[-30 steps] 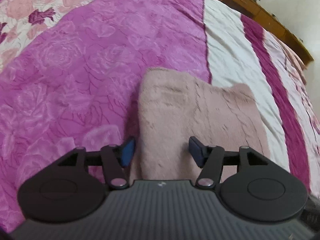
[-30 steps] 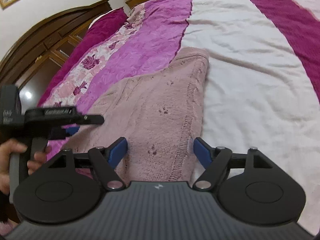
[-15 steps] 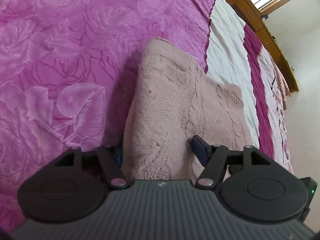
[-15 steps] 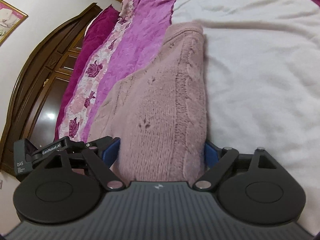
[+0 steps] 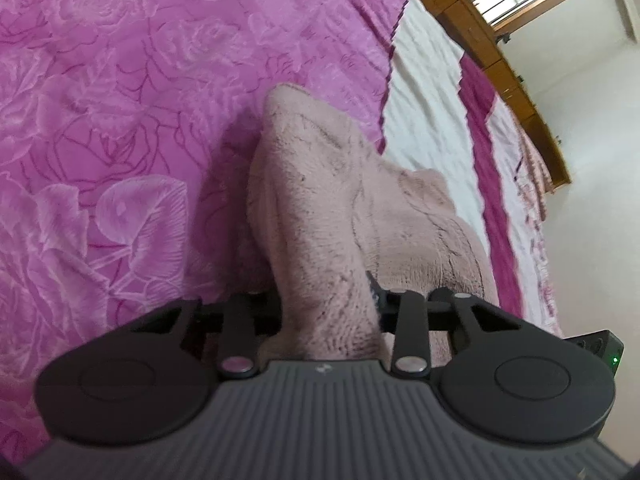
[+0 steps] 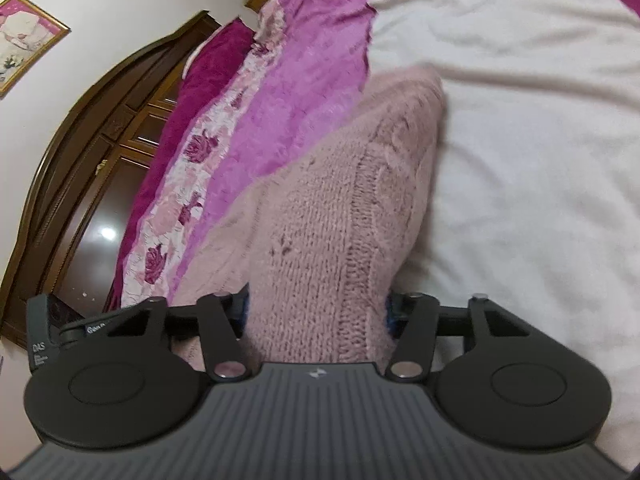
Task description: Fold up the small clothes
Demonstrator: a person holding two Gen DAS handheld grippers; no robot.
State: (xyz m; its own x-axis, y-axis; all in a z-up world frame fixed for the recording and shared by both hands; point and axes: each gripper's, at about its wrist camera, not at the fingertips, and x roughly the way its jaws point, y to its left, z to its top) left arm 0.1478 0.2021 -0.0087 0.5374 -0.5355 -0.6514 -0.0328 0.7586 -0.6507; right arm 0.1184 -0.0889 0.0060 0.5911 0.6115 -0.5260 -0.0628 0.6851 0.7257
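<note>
- Dusty-pink knitted sweater [image 5: 320,216] lies on the bed, bunched up at its near edge.
- Left tongs [image 5: 326,304] closing, knit pinched between.
- Right tongs [image 6: 316,312] closing around a thicker fold.
- Magenta rose-patterned bedspread [image 5: 120,120] beneath.

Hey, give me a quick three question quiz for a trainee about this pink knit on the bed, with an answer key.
1. True or false: the left claw has the pink knit garment bunched between its fingers.
2. Which stripe of the bedspread lies right of the garment in the right wrist view: A white, B floral, C green?
3. Fill in: behind the bed stands a dark wooden ____.

Key: 1 true; 2 A; 3 headboard.
</note>
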